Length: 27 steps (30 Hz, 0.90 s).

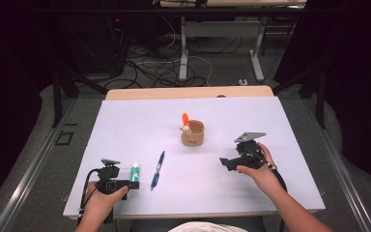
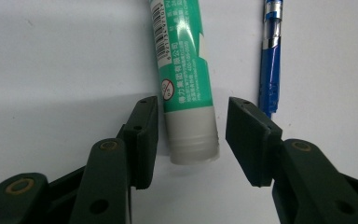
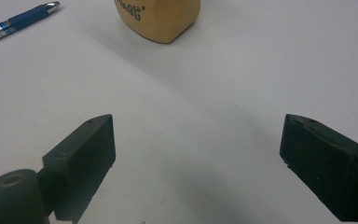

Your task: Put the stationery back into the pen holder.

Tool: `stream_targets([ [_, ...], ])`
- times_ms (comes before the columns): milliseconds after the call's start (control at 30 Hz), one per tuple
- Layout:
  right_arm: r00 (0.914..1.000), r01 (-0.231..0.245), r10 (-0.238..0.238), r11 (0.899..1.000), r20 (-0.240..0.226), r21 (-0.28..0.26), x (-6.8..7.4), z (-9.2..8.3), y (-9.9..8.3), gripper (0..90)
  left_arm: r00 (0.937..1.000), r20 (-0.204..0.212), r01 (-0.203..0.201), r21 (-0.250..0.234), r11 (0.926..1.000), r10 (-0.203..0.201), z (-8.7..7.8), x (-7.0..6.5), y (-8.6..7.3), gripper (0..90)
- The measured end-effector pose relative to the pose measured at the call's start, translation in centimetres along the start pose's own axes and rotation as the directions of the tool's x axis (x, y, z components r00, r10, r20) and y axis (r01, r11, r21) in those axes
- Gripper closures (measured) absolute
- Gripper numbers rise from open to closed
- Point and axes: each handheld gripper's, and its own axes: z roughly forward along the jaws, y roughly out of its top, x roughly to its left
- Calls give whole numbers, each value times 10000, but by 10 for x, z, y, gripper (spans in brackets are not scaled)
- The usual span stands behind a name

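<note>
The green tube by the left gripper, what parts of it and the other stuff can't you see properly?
- Green tube: its far end is cut off by the top edge of the left gripper view; in the high view its print is too small to read.
- Blue pen: its upper part runs past that same edge.
- Tan cup: cut off at the top of the right gripper view, lettering partly lost.
- Orange thing in the cup: too small to identify in the high view.

A green-and-white plastic glue stick [image 2: 186, 70] has a translucent grey cap end, black barcode and white lettering; the slim pen [image 2: 271, 60] is blue, the round cup [image 1: 192, 134] tan.
</note>
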Motion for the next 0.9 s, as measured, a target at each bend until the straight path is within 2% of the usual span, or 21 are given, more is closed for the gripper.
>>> stream_targets([
  [500, 10000, -51, 51, 10000, -69, 23, 1, 1, -1, 101, 9997, -185, 161, 92, 9998, -159, 0, 0, 0, 594],
  [900, 10000, 61, -60, 9999, -40, 110, 0, 1, -1, 101, 9971, 6, 760, 195, 9969, -761, 0, 1, 1, 634],
])
